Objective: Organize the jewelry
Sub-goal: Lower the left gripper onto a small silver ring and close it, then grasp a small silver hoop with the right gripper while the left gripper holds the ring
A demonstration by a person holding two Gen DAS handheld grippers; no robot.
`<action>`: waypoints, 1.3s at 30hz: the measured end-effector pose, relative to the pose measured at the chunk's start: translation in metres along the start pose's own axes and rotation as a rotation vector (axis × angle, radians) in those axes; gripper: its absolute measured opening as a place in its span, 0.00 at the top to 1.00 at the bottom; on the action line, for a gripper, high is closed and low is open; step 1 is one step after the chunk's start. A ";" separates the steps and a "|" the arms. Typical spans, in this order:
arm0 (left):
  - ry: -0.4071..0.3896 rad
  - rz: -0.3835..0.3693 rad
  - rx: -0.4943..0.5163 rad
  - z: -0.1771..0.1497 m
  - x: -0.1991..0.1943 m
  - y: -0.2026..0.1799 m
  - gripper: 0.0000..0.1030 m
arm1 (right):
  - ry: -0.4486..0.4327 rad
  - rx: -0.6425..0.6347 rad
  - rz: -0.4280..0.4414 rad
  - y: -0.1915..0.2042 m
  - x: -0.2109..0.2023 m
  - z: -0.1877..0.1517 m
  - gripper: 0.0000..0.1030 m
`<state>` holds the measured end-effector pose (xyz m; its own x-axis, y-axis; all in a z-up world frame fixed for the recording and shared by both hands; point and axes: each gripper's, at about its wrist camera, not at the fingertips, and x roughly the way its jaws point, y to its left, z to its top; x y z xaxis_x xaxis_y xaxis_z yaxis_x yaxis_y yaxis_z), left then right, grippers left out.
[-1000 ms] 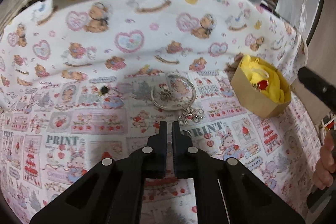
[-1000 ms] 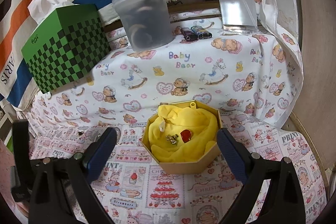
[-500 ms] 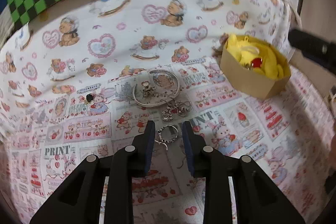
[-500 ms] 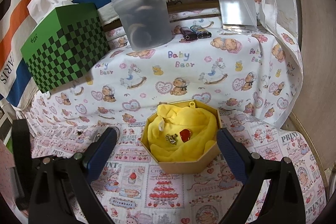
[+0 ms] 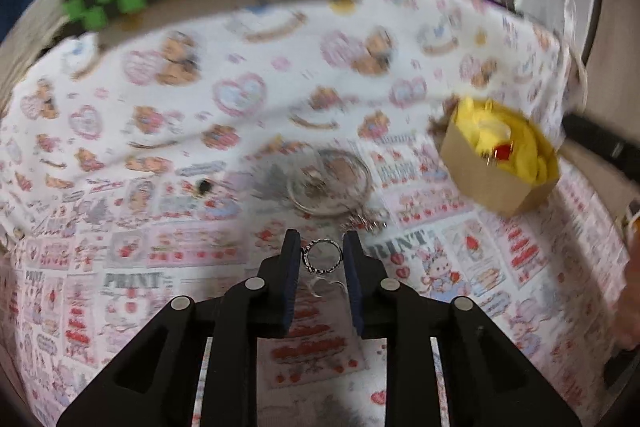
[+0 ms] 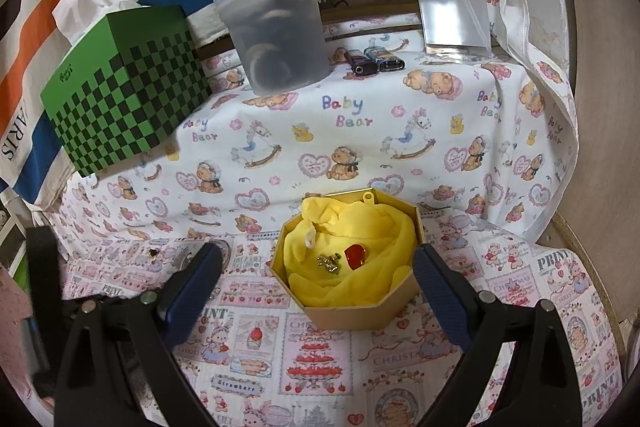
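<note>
While the left hand-held gripper [image 5: 322,251] closes on a small beaded ring [image 5: 322,255] between its pads, just above the bench cloth [image 5: 160,131], a light pinch could let it slip before reaching the yellow-lined jewelry box [image 6: 352,315] at right; the right hand-held gripper [image 6: 316,267] stands spread.

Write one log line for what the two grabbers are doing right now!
left gripper: closing on ring | right gripper: open, straddling gold box | pieces in box: red charm, gold charm
</note>
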<state>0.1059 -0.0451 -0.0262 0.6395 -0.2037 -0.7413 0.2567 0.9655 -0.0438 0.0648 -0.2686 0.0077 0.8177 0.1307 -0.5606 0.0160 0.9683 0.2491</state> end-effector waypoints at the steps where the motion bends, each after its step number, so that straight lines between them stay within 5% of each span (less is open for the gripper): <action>1: -0.012 -0.002 -0.017 0.001 -0.008 0.006 0.80 | 0.001 -0.002 0.001 0.001 0.000 0.000 0.07; 11: -0.172 0.085 -0.106 0.012 -0.084 0.047 0.80 | 0.098 -0.112 0.043 0.062 0.003 -0.022 0.08; 14: -0.201 0.123 -0.138 0.014 -0.089 0.058 0.80 | 0.224 -0.117 0.083 0.090 0.021 -0.030 0.10; 17: -0.215 0.165 -0.155 0.014 -0.091 0.068 0.80 | 0.354 -0.088 0.142 0.109 0.042 -0.039 0.29; 25: -0.221 0.192 -0.201 0.012 -0.094 0.086 0.80 | 0.488 -0.036 0.136 0.139 0.075 -0.055 0.68; 39: -0.219 0.169 -0.238 0.012 -0.095 0.095 0.80 | 0.455 -0.038 0.073 0.157 0.092 -0.053 0.75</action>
<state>0.0784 0.0636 0.0479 0.8050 -0.0429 -0.5917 -0.0256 0.9939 -0.1068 0.1118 -0.0931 -0.0464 0.4800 0.2707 -0.8344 -0.0606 0.9592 0.2763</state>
